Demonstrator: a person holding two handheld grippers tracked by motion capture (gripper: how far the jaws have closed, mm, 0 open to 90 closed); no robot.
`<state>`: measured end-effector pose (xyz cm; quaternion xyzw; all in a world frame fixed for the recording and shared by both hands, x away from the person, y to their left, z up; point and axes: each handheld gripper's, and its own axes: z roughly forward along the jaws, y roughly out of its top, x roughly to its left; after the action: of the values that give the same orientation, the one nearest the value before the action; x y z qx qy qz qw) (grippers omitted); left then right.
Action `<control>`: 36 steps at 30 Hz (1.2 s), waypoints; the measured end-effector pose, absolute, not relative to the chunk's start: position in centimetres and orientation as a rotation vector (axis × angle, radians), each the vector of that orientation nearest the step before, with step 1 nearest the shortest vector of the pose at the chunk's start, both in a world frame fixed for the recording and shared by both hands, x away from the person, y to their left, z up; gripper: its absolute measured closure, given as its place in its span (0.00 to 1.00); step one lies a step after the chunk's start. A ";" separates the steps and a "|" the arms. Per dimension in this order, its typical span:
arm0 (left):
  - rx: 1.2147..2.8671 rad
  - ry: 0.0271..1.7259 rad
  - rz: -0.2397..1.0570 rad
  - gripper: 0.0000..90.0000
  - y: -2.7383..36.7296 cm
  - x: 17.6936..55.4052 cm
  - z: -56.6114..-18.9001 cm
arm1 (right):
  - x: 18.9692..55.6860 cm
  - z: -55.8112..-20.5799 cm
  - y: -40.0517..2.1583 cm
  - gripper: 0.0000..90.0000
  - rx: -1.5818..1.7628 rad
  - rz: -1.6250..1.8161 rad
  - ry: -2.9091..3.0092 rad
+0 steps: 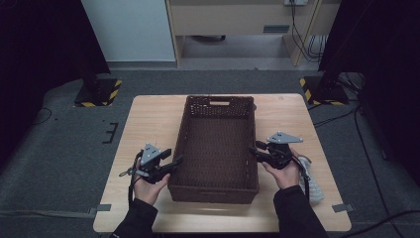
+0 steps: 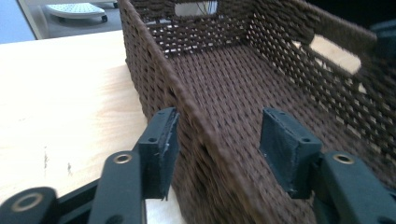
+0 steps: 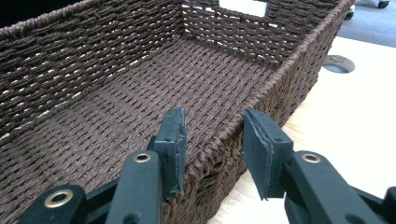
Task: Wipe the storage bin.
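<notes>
Black two-jaw tongs held in the person's left hand, the left tongs (image 2: 219, 140), are seen nearest the lens in the left gripper view, standing astride the left long wall of a dark brown rectangular woven wicker basket (image 2: 233, 88). One pad lies against the outer face of that wall, while the other pad stands inside the basket, clear of the weave; the jaws are thus parted and nothing is gripped. In the right gripper view, the right tongs (image 3: 212, 149) are shown straddling the rim of the opposite long wall, one pad inside and one outside. The inner pad lies close against the rim and a gap is visible at the outer pad, so no clamping is seen. From the high view, the basket (image 1: 218, 144) is placed at the middle of a pale wooden tabletop (image 1: 148, 124), with the left tongs (image 1: 173, 163) and right tongs (image 1: 255, 151) set at its two long sides, towards the near end.
</notes>
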<state>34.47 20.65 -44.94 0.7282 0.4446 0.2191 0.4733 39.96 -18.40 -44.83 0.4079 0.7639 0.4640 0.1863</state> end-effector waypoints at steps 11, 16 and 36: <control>1.818 1.094 0.488 0.68 20.9 32.8 -45.8 | 39.5 -44.8 -18.1 0.68 1.140 1.279 2.139; 1.814 1.103 0.475 0.73 21.3 32.9 -45.8 | 39.2 -44.4 -17.9 0.68 1.113 1.265 2.161; 1.775 1.111 0.522 0.52 22.3 32.2 -45.2 | 41.1 -45.1 -17.6 0.70 1.186 1.282 2.072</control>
<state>32.16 22.28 -45.18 0.7250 0.4537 0.2131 0.4723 41.06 -17.57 -45.07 0.4276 0.7468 0.4622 0.2143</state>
